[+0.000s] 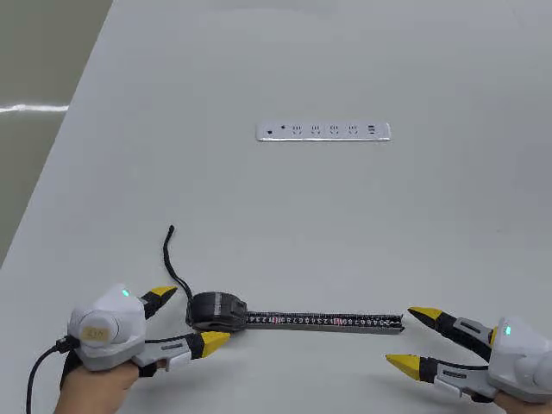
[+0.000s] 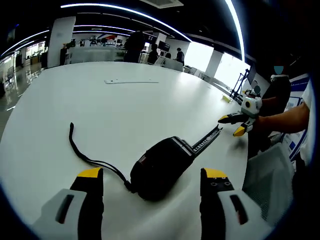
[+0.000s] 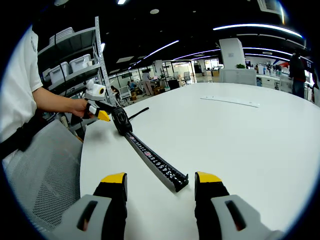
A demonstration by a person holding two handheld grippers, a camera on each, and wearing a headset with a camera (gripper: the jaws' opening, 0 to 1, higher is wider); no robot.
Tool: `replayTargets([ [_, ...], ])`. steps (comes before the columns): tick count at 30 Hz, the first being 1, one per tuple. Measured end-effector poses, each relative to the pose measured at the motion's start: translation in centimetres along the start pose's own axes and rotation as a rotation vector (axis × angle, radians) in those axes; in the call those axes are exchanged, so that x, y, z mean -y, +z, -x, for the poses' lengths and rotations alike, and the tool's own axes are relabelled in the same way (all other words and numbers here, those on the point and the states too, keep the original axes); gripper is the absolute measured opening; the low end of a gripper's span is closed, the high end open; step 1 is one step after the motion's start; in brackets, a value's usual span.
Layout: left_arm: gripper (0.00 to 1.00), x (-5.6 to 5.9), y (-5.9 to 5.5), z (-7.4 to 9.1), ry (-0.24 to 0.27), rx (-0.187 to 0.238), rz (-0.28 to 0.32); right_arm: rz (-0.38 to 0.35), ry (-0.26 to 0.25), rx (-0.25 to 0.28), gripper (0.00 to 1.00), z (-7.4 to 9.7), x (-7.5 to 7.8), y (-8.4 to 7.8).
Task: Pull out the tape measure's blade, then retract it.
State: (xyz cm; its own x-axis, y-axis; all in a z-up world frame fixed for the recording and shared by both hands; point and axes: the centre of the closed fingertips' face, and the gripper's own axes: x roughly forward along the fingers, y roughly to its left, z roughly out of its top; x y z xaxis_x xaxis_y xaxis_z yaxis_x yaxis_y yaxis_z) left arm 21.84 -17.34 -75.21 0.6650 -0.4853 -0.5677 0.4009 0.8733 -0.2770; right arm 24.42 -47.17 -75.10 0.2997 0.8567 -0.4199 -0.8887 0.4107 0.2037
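A black tape measure case (image 1: 216,311) lies on the white table, its dark blade (image 1: 323,322) drawn out to the right and lying flat. A black wrist cord (image 1: 168,252) trails up-left from the case. My left gripper (image 1: 188,318) is open, its yellow-tipped fingers on either side of the case (image 2: 161,167), not pressing it. My right gripper (image 1: 412,339) is open just right of the blade's end hook (image 1: 399,323). In the right gripper view the blade tip (image 3: 180,183) rests between the fingers, untouched.
A white power strip (image 1: 323,131) lies flat further back on the table (image 1: 285,207). The table's left edge (image 1: 52,155) borders a grey floor. A mesh chair back (image 3: 40,165) stands beside the near edge.
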Motion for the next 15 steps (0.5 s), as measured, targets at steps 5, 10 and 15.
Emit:
replayTargets([
  [5,0.79,-0.53,-0.06,0.33,0.054,0.025,0.065,0.0,0.002,-0.005,0.54,-0.03,0.09,-0.2],
  [10,0.8,-0.48,-0.46,0.27,0.085,0.023,0.1,-0.004,-0.001,-0.002,0.54,-0.04,0.23,-0.18],
  [15,0.81,-0.01,-0.49,0.03,0.099,0.037,0.162,-0.006,0.0,0.0,0.54,-0.14,0.15,-0.24],
])
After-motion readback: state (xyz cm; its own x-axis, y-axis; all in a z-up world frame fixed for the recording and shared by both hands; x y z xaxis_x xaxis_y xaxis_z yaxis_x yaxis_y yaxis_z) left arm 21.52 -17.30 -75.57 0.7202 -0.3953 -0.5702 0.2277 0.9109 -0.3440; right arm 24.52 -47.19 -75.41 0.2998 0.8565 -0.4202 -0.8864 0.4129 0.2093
